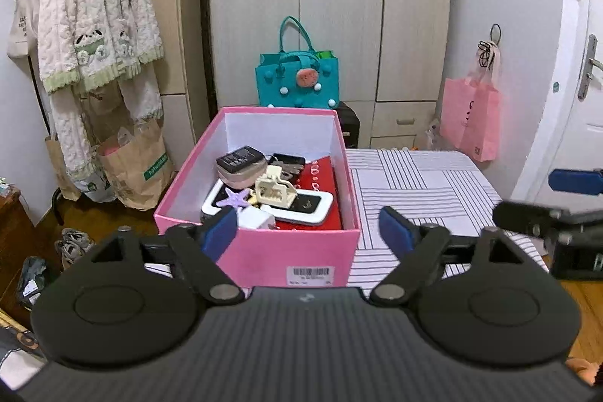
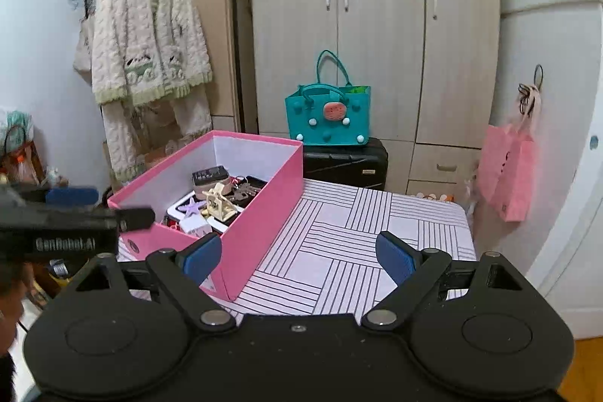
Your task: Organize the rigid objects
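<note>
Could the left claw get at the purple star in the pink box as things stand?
Probably yes. The left claw is open and empty, aimed over the near wall of the pink box, which has no lid. The purple star lies on top of the pile, though a cream hair clip crowds it.

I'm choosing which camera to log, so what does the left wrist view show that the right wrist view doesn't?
Only the left wrist view shows the barcode label on the pink box, the brown paper bag and the door handle. Only the right wrist view shows the whole black suitcase. Both show the teal bag, the striped tablecloth and the filled box.
</note>
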